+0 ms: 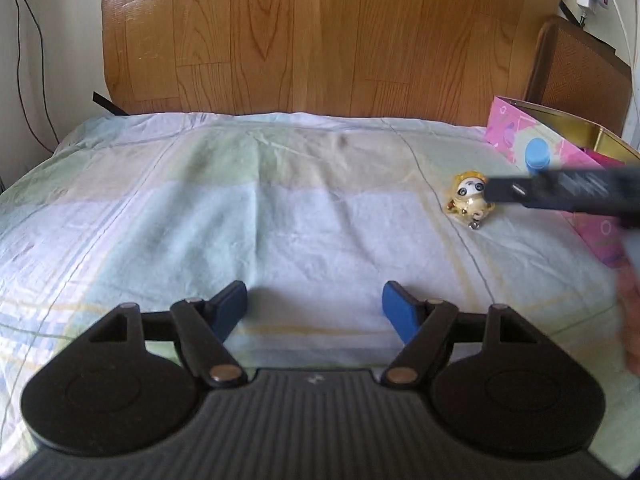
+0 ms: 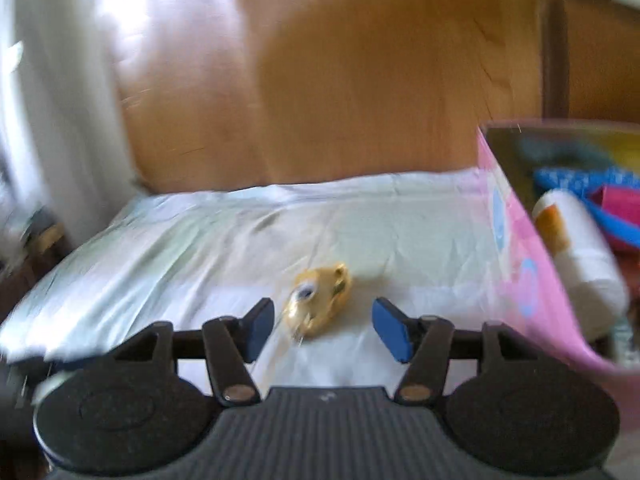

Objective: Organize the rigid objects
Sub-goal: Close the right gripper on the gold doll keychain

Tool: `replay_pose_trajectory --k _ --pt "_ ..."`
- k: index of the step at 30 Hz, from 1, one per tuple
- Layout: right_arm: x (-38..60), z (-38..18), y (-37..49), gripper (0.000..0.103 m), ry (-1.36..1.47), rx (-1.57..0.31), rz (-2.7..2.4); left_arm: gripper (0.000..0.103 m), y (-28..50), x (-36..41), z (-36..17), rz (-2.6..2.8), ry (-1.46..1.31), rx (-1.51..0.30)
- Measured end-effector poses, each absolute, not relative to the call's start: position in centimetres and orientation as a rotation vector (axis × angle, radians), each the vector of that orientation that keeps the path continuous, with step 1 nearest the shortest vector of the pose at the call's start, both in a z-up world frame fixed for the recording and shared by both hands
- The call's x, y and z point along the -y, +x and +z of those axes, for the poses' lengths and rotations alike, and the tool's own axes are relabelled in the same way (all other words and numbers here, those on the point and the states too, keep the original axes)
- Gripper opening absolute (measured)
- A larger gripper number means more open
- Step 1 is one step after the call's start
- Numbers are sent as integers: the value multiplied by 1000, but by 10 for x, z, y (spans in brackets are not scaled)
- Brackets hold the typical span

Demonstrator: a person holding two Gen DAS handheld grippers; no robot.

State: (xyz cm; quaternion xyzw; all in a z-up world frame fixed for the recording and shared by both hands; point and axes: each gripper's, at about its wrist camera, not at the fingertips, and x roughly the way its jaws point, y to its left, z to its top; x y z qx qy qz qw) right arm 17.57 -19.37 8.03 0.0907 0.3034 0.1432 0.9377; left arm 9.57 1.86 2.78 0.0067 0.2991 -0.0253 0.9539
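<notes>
A small yellow figurine (image 1: 470, 197) with big eyes lies on the pale bedsheet (image 1: 248, 216) at the right. In the right wrist view the figurine (image 2: 320, 300) lies just ahead of my right gripper (image 2: 323, 326), roughly between its open blue pads, untouched. That view is blurred by motion. My right gripper shows in the left wrist view as a dark blurred bar (image 1: 560, 192) reaching in over the figurine. My left gripper (image 1: 315, 309) is open and empty, low over the sheet's near middle.
A pink box (image 2: 520, 240) stands at the bed's right side, holding a white bottle (image 2: 580, 256) and blue and pink items. The box also shows in the left wrist view (image 1: 516, 136). A wooden headboard (image 1: 320, 36) rises behind the bed.
</notes>
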Motion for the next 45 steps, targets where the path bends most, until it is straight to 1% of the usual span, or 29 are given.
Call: replay_pose_trajectory --k 4,5,8,10,16,29,37,45 --pt "194 67 207 61 292 -685 248 77 95 -19 26 -48 15 -608" --pt "191 66 209 59 275 -677 242 77 93 -20 25 -49 12 -607" --pt "186 67 209 40 239 -672 294 78 94 -22 25 -53 2 -605" --pt "184 69 202 39 213 -660 306 79 89 -19 25 -50 1 -606" --pt "188 73 189 39 252 -683 376 79 90 -19 25 -46 8 -608" --pt "242 80 79 39 280 -691 530 81 89 -19 26 -33 40 -611" --pt "302 80 16 38 332 -608 380 82 89 -19 26 -29 43 -611" --pt "361 73 -11 39 397 -572 237 84 90 -19 26 -26 45 -612"
